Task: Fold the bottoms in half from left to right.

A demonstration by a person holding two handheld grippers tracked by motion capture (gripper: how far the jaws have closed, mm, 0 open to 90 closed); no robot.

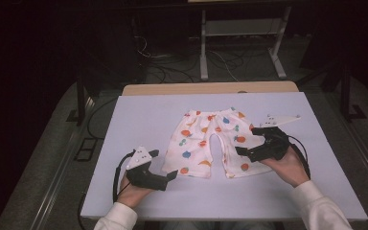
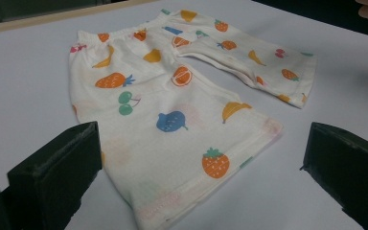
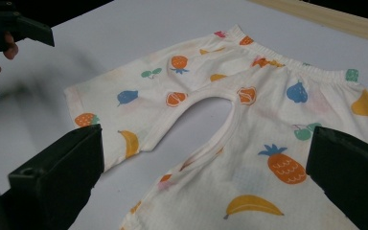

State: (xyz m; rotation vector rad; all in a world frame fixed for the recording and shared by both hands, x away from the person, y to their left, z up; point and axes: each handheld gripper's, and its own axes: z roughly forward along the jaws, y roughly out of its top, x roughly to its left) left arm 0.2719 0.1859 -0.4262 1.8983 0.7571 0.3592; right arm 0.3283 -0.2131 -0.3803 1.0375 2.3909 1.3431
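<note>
High view: fruit-print shorts (image 1: 210, 142) lie flat mid-counter (image 1: 139, 115), waistband far, legs near. Left hand-held gripper (image 1: 164, 165) sits just beside the left leg hem; right hand-held gripper (image 1: 245, 141) beside the right leg. Cables cross the floor beyond.

Left gripper view: jaws wide, empty, hem between them.

Right gripper view: jaws wide, empty. No legible writing.

A pair of small white shorts (image 1: 210, 143) printed with fruit in orange, blue, green and yellow lies flat on the pale surface (image 1: 139, 120), both legs spread apart and the elastic waistband at the far end. In the left gripper view, one leg's hem lies between the wide-apart jaws, just ahead of them. In the right gripper view, the other leg runs in between that gripper's parted jaws.
</note>
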